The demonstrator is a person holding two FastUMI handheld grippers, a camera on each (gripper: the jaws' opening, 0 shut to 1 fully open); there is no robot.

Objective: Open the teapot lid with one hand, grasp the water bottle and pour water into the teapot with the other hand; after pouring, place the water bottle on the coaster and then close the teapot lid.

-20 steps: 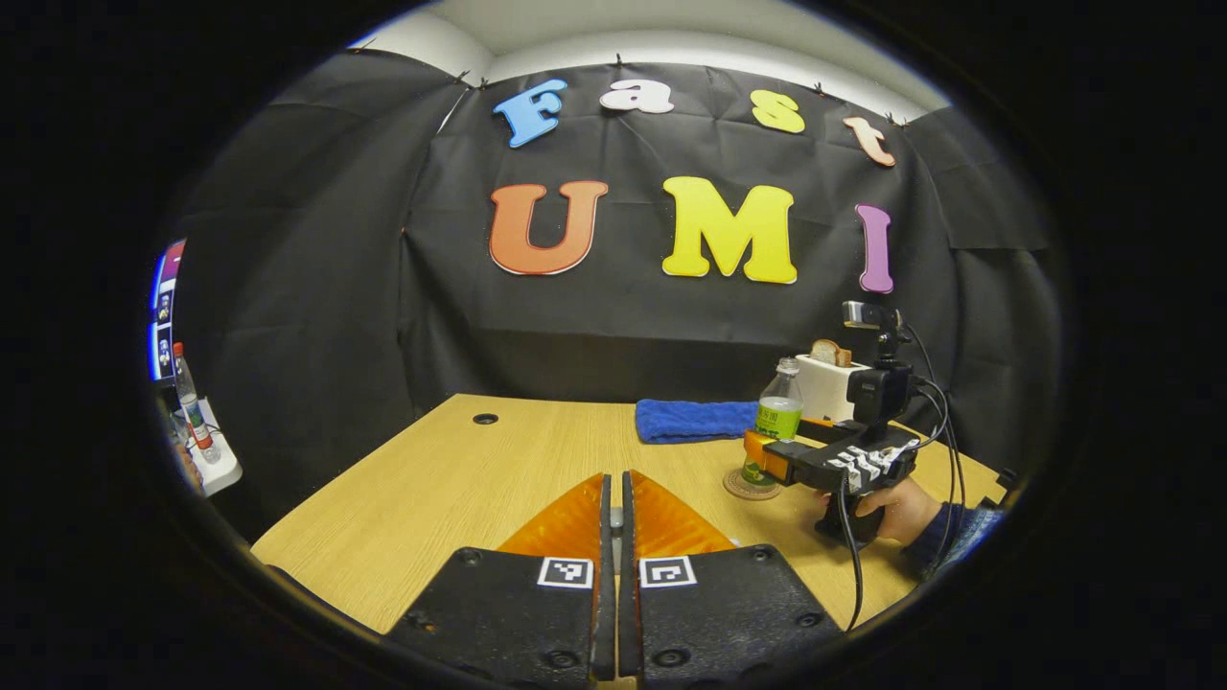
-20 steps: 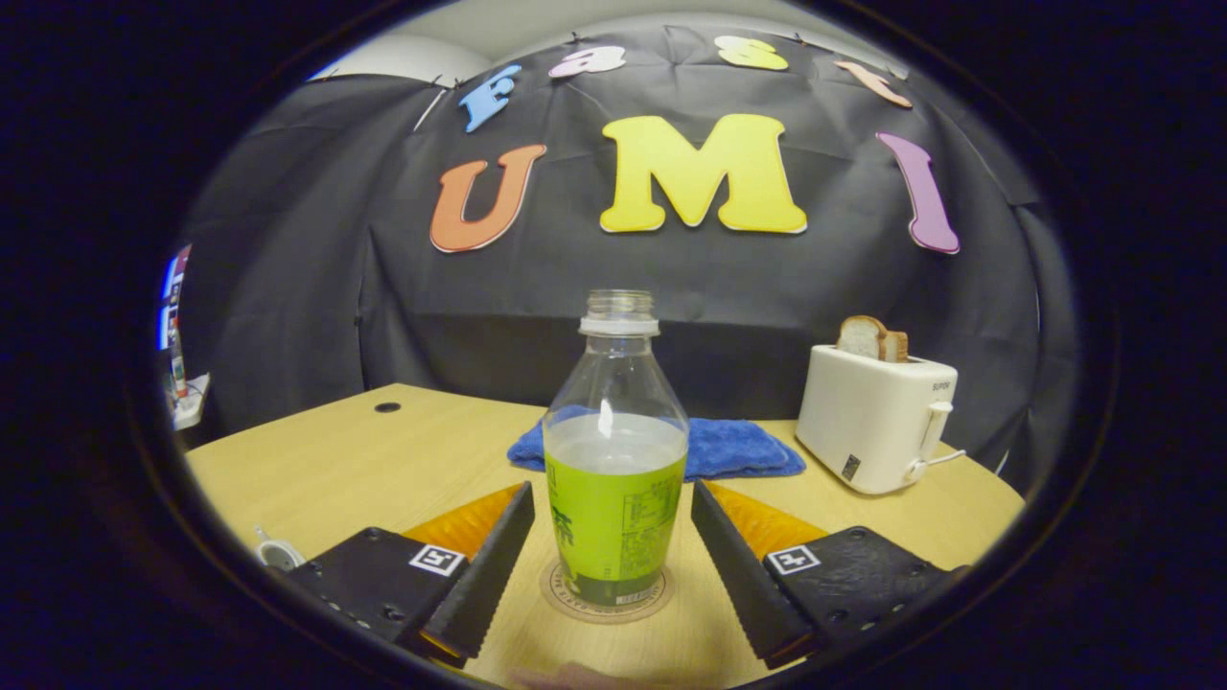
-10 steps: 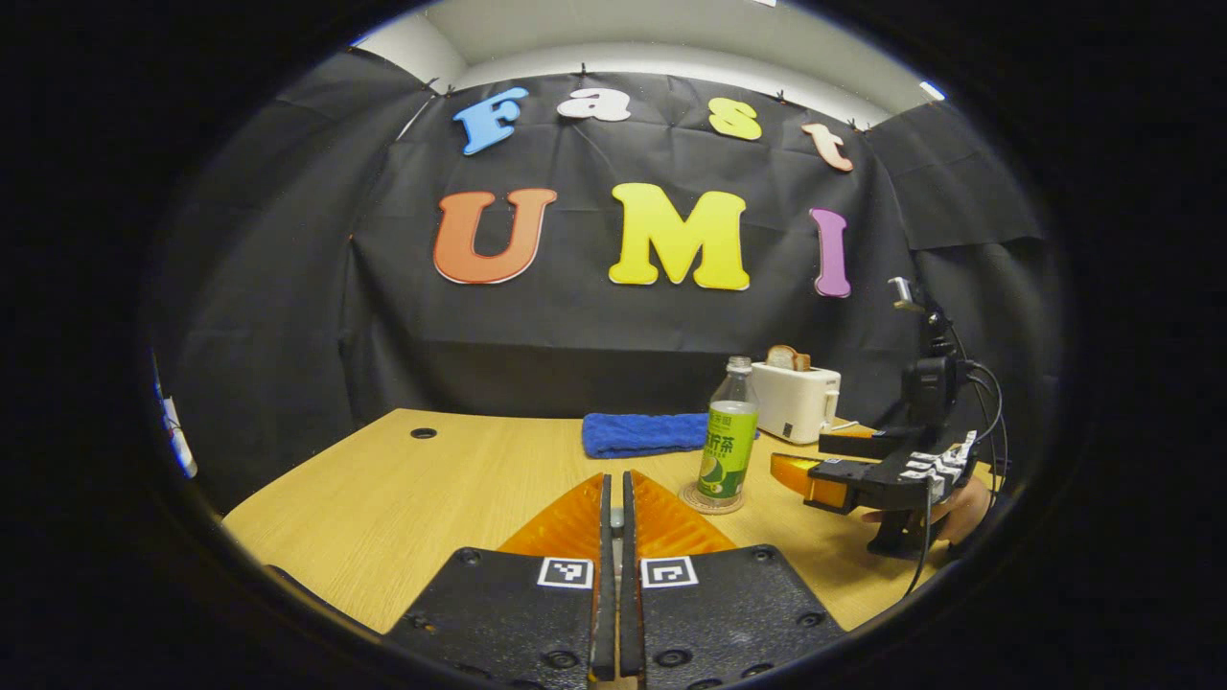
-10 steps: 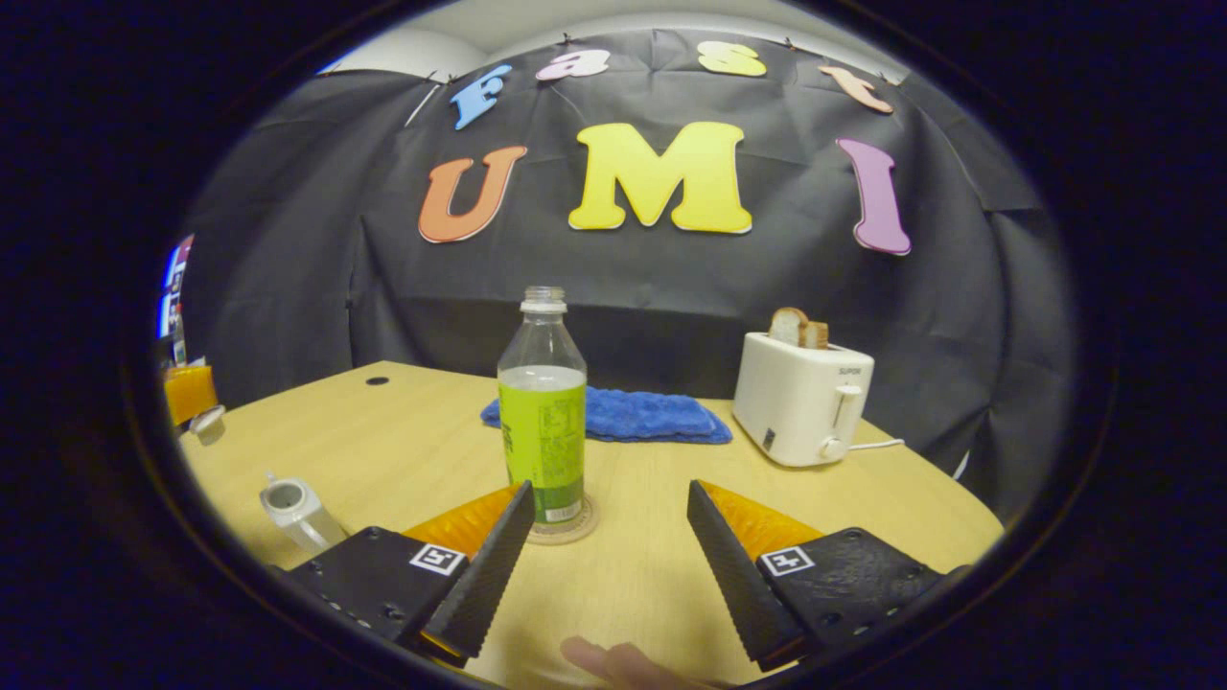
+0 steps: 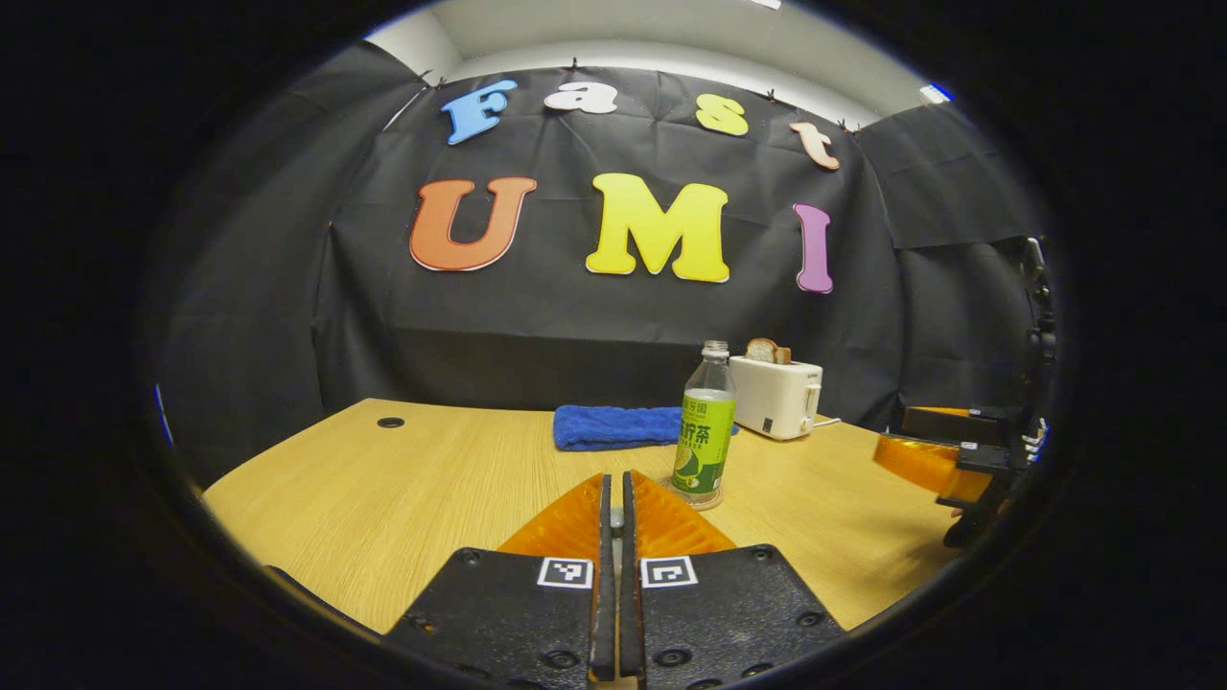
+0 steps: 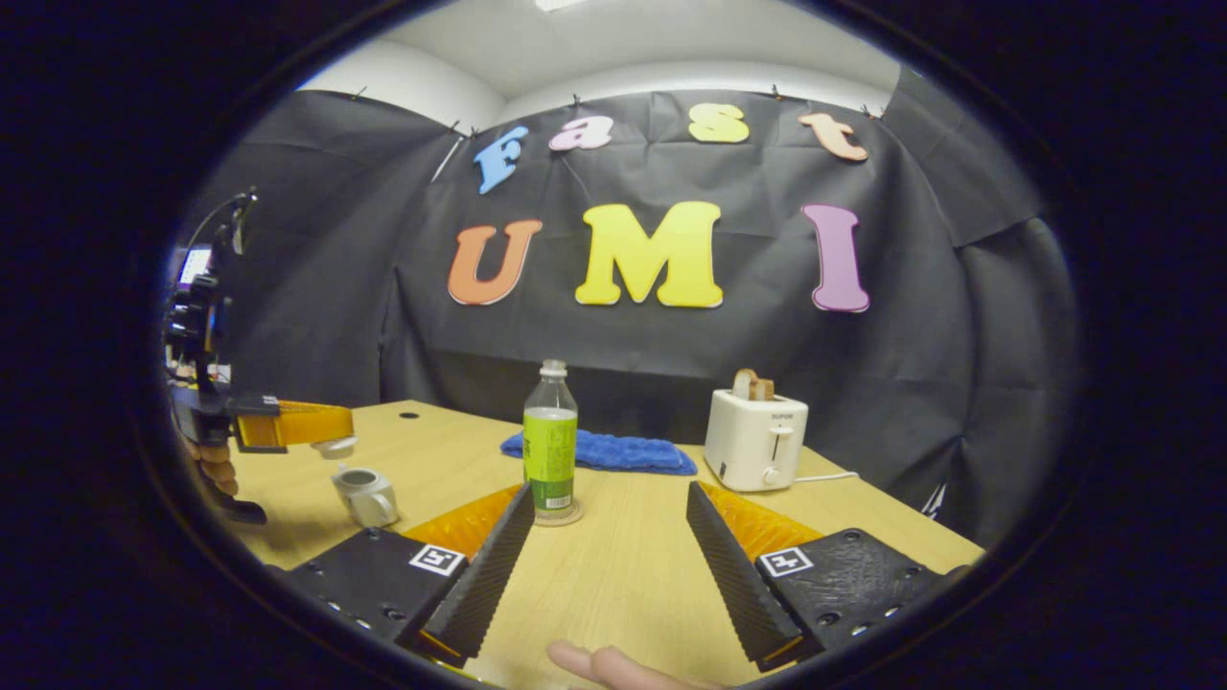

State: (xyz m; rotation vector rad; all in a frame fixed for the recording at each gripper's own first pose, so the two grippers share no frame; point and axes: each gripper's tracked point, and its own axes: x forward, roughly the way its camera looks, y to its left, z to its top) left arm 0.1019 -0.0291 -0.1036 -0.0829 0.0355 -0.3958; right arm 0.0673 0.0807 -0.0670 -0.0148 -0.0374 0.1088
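The left gripper (image 6: 321, 426) is seen clamped on the teapot lid (image 6: 335, 445), held just above the open teapot (image 6: 365, 494) on the counter (image 6: 613, 565). The right gripper (image 6: 606, 556) is spread wide and empty; the water bottle (image 6: 550, 443) stands upright on the coaster (image 6: 558, 517) ahead.

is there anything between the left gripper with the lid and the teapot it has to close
Nothing visible does. In the right gripper view the left gripper holds the lid above the open teapot, with only air between them. The water bottle stands on its coaster, off to the side.
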